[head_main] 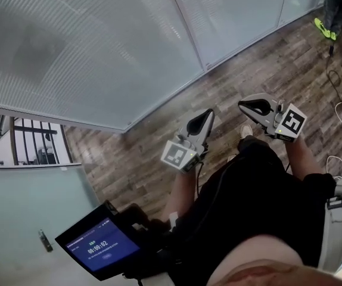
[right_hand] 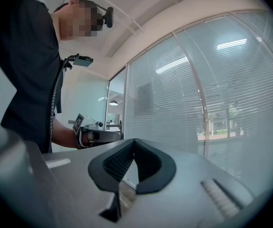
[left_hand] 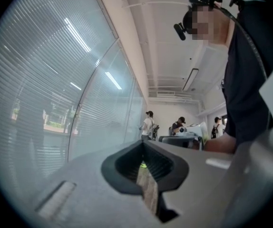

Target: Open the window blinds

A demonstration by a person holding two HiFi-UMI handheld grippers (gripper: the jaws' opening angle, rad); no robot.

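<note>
While closed blinds are being faced at eleven o'clock, the left gripper and right gripper are being held above the floor, jaws closed, empty.

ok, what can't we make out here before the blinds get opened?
- Control for the blinds: no cord or wand shows in any view, and the head view's top edge cuts the blinds off.
- Screen: head view, small print too tiny to read.
- People far down the room: left gripper view, too small to tell what they do.
- Person in the corner: head view, cut off by the edge.
</note>
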